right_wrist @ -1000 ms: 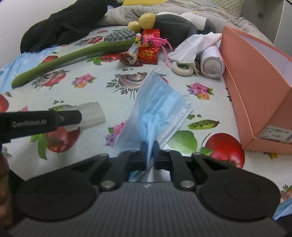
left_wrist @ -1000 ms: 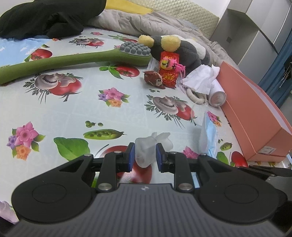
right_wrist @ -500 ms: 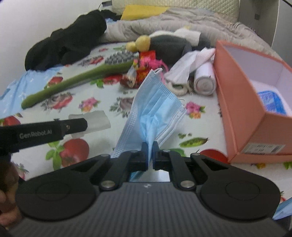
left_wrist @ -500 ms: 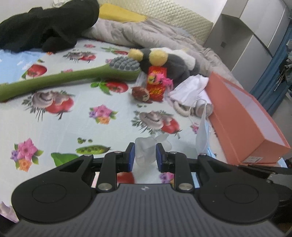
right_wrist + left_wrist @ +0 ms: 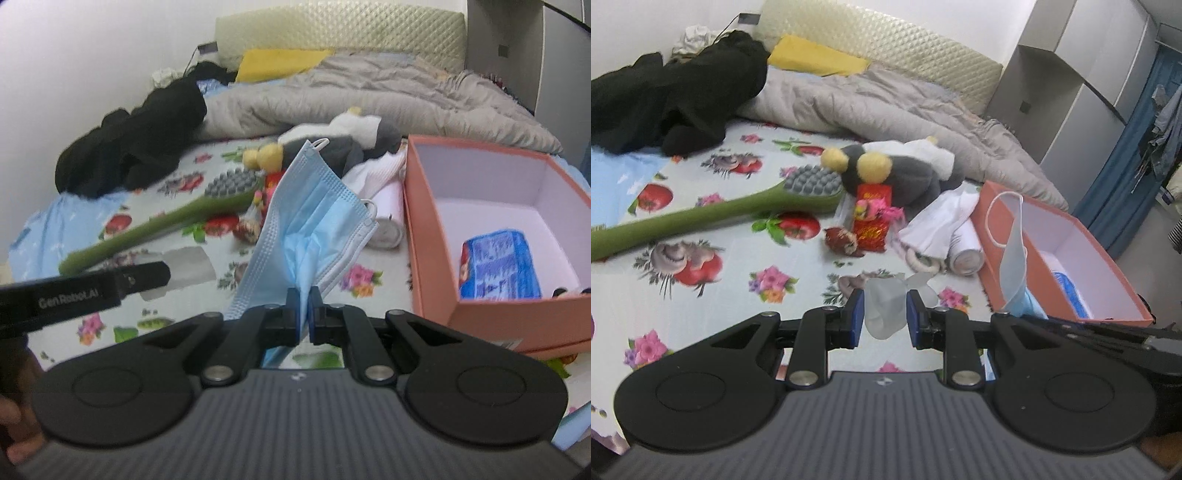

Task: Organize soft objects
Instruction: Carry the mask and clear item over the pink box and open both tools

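My right gripper [image 5: 304, 314] is shut on a blue face mask [image 5: 314, 214] and holds it up above the bed, left of the open orange box [image 5: 424, 236]. The mask also shows in the left wrist view [image 5: 1015, 251], hanging at the box's near corner. My left gripper [image 5: 885, 314] is shut on a crumpled translucent white soft piece [image 5: 886, 306], held above the bed. The left gripper also shows in the right wrist view [image 5: 147, 275]. The box [image 5: 1001, 254] holds a blue packet [image 5: 496, 266].
A floral sheet [image 5: 701, 302] covers the bed. On it lie a long green plush brush [image 5: 713, 212], a grey and yellow plush toy [image 5: 897, 171], a red packet [image 5: 871, 218], white cloth [image 5: 938, 225] and a white roll [image 5: 967, 251]. Black clothing [image 5: 672, 99] and a grey duvet [image 5: 886, 107] lie behind.
Both grippers have risen with their loads and the view now looks down into the orange box. The mask has moved toward the box.
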Available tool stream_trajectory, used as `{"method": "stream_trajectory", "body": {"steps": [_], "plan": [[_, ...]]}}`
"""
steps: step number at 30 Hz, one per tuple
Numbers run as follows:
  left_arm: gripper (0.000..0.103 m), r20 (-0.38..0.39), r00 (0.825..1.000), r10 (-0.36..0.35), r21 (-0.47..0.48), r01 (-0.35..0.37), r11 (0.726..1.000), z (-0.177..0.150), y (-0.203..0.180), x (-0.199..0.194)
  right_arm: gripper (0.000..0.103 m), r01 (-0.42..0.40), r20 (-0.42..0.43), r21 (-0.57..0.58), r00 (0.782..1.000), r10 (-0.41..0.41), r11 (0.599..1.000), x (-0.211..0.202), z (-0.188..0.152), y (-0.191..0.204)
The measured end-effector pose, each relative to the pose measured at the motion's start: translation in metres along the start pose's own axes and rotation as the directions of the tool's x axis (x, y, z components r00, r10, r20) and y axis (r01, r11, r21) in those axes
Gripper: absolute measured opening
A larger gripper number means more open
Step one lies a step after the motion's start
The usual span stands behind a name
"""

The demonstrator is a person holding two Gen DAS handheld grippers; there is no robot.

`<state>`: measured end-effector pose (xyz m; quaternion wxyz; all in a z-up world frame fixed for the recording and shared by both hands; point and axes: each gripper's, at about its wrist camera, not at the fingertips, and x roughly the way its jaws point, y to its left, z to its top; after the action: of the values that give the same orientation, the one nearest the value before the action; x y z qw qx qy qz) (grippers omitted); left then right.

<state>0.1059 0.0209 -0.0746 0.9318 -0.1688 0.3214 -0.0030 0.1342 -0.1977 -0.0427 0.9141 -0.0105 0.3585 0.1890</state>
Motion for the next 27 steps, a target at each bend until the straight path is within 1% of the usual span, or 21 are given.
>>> {"method": "stream_trajectory", "body": {"steps": [2,9,15,21,27], "plan": [[0.028,0.007,1.000,-0.014,0.000,0.014,1.000,0.007,-0.007,-0.004,0.008,-0.012,0.027,0.013,1.000,0.011,1.000,-0.008,0.009,-0.005],[0.028,0.064,0.996,-0.054,0.047,0.051,0.998,0.043,-0.045,-0.021,0.008,-0.001,0.117,0.022,0.993,-0.002,1.000,-0.036,0.042,-0.023],[0.028,0.094,0.991,-0.096,0.094,0.087,0.992,0.076,-0.086,-0.021,0.008,0.016,0.174,0.055,0.984,-0.025,0.998,-0.056,0.064,-0.048],[0.028,0.094,0.984,-0.150,0.141,0.136,0.981,0.100,-0.134,-0.010,0.008,0.048,0.206,0.087,0.976,-0.065,0.995,-0.068,0.083,-0.081],[0.028,0.061,0.979,-0.197,0.191,0.182,0.965,0.117,-0.182,0.020,0.008,0.103,0.216,0.116,0.968,-0.126,0.988,-0.068,0.099,-0.122]]}}
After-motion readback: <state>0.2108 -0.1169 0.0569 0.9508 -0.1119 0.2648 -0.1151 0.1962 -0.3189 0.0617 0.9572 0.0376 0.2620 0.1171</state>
